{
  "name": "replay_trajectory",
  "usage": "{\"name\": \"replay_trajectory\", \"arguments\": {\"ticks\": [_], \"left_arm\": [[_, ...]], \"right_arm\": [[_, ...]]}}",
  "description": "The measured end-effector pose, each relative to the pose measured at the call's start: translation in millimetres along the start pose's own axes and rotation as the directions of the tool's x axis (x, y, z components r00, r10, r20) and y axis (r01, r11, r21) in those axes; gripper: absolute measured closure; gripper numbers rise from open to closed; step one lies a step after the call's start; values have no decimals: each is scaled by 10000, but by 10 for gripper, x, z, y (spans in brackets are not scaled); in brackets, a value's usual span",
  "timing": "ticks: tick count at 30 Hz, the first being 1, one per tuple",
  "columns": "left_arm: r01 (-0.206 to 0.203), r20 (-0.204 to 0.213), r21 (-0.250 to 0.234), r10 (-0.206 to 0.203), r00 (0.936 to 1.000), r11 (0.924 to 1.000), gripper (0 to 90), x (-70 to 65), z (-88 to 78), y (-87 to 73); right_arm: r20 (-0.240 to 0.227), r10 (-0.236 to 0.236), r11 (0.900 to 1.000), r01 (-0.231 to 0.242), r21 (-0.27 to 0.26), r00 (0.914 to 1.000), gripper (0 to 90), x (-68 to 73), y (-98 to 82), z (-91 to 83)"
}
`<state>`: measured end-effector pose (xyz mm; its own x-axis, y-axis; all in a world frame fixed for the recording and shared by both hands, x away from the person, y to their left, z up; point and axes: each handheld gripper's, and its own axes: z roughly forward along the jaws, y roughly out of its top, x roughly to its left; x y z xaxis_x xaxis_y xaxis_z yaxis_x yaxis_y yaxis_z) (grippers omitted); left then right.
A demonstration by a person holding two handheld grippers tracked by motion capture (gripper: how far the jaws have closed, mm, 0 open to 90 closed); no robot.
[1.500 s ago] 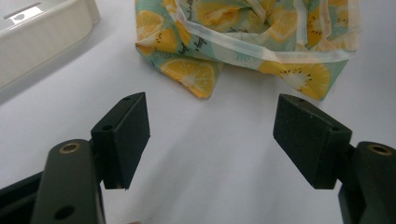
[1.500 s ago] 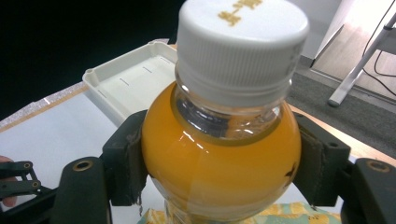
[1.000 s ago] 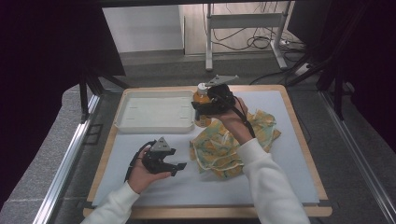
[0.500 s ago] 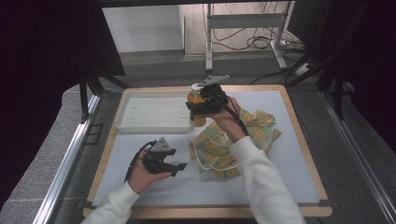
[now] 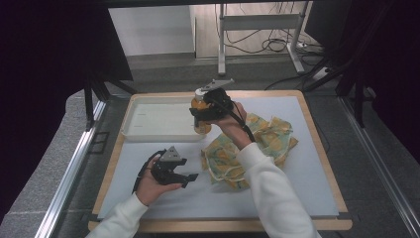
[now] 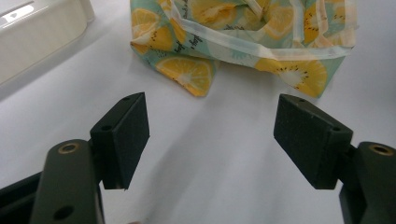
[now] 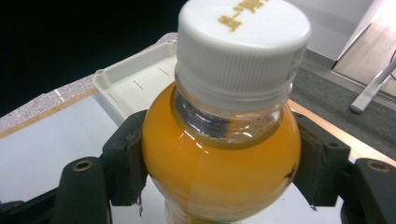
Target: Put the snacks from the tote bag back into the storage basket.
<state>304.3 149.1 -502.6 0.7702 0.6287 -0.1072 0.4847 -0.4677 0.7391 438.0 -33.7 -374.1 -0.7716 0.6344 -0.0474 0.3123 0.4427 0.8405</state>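
Left gripper (image 5: 187,176): rested low on the mat, near the front of the white tray (image 5: 130,130), on the person's side; jaws spread wide with nothing between them.
White tray: lay at the far left of the table, shallow and unfilled as far as its inside could be seen.
Juice bottle (image 5: 200,105): was held upright at the tray's right end, just beside or above its rim; which, the high view did not settle.
Right gripper (image 5: 203,113): jaws pinched the bottle at its bulging shoulder, below the white cap.
Cloth bag (image 5: 257,145): lay crumpled to the right of the tray, well clear of the bottle.
Step in hand: judged to be carrying the bottle to the tray. Done well, the bottle would stay upright, cross the rim without knocking it, and be let go only once its base sat flat.
Left gripper view: gave the lemon-and-kiwi print of the bag (image 6: 243,37) and the bare mat between the spread pads (image 6: 127,135).
Right gripper view: showed both pads (image 7: 125,163) pressed on the bottle (image 7: 219,158) and the tray's corner (image 7: 135,79) behind it.
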Motion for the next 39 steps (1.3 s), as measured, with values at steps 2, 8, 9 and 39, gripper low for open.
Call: {"name": "replay_trajectory", "arguments": {"ticks": [2, 8, 9, 39], "left_arm": [[14, -2, -5, -14, 10000, 10000, 268, 1, 1, -1], [7, -17, -17, -8, 10000, 10000, 267, -3, -2, 0], [3, -19, -17, -3, 10000, 10000, 267, -3, -2, 0], [-69, 71, 14, 69, 10000, 10000, 267, -17, -1, 15]], "right_arm": [[-30, -46, 10000, 46, -24, 10000, 296, 24, 22, 15], [-83, -129, 9999, 129, -23, 9999, 296, 80, 69, 81], [-85, -130, 9999, 130, -18, 9999, 296, 83, 73, 90], [517, 372, 9960, -412, 790, 9980, 296, 3, 17, 778]]}}
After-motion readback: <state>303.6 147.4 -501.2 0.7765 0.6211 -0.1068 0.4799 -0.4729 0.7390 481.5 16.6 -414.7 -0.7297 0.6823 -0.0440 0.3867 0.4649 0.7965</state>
